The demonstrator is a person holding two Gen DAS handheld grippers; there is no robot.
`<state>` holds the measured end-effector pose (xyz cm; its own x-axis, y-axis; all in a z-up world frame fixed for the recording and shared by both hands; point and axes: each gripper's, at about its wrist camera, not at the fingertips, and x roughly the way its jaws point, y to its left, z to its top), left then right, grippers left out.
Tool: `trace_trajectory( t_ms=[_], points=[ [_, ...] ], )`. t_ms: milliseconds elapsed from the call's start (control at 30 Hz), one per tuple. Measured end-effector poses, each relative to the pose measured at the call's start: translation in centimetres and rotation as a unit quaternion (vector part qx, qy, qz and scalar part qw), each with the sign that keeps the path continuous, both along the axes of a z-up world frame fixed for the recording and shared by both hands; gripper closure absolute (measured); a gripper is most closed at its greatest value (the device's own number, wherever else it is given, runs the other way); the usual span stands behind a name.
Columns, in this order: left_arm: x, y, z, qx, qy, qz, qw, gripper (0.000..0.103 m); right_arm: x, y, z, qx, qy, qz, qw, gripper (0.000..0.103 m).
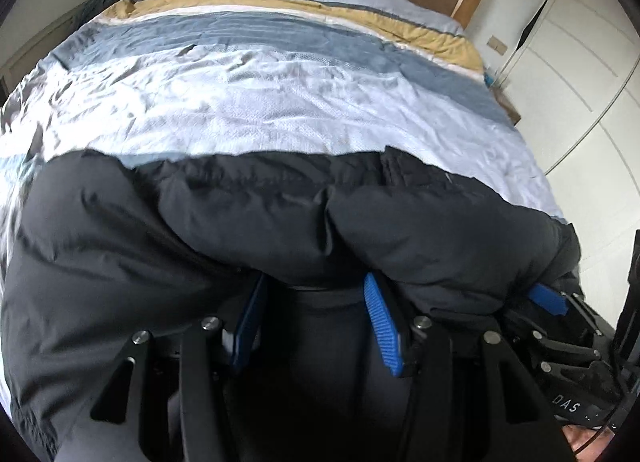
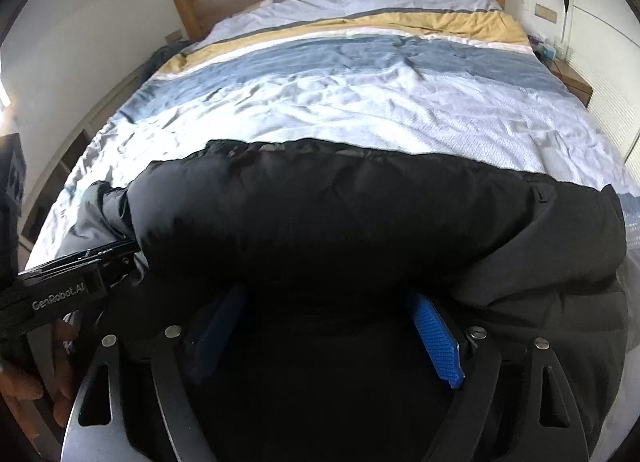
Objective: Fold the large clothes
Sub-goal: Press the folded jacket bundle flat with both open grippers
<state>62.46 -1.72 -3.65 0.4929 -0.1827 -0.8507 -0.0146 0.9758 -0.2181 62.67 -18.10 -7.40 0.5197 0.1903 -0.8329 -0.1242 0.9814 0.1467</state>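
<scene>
left gripper: jaws apart, thick fold of the black jacket bulging between the blue pads, grip itself hidden | right gripper: jaws apart, jacket fold between them, cannot tell if clamped | jacket: lies across the near end of the bed, on the striped cover | grippers side by side

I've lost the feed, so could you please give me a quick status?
Both claws, left and right, shut on black puffer jacket. Jacket bunched at foot of bed. Nothing in the way.
</scene>
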Motion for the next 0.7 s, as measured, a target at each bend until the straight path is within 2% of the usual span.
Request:
trace_trajectory(
  t_ms=[167,267,367,433,500,567,667,700],
  points=[
    [4.4,-0.4,-1.8,0.02,0.011,-0.002,0.9997,0.05,3.8,-0.3,-1.7,-0.002,0.017,-0.012,1.0,0.015],
    [6.4,-0.4,-2.8,0.02,0.017,0.002,0.9996,0.048,5.7,-0.3,-2.6,-0.006,0.023,-0.018,1.0,0.014],
    [8.0,0.4,-3.6,0.006,0.024,0.003,0.9997,0.047,7.3,-0.5,-3.3,-0.008,0.028,-0.021,0.999,0.013],
    [8.5,1.8,-3.8,-0.021,0.027,0.007,0.9994,0.045,7.9,-1.2,-3.4,-0.003,0.032,-0.023,0.999,0.013],
    [8.9,3.1,-4.0,-0.032,0.031,0.004,0.999,0.045,8.1,-3.0,-3.3,-0.001,0.032,-0.028,0.999,0.013],
    [9.0,4.5,-4.1,-0.023,0.034,0.012,0.9991,0.045,8.2,-5.3,-3.5,-0.002,0.037,-0.049,0.998,0.013],
    [9.0,7.8,-4.5,0.004,0.049,0.069,0.9964,0.044,8.1,-10.0,-4.4,-0.004,0.056,-0.095,0.994,0.013],
    [8.9,8.6,-4.6,0.001,0.055,0.079,0.9954,0.044,8.0,-11.4,-4.7,-0.011,0.064,-0.11,0.992,0.013]
  ],
)
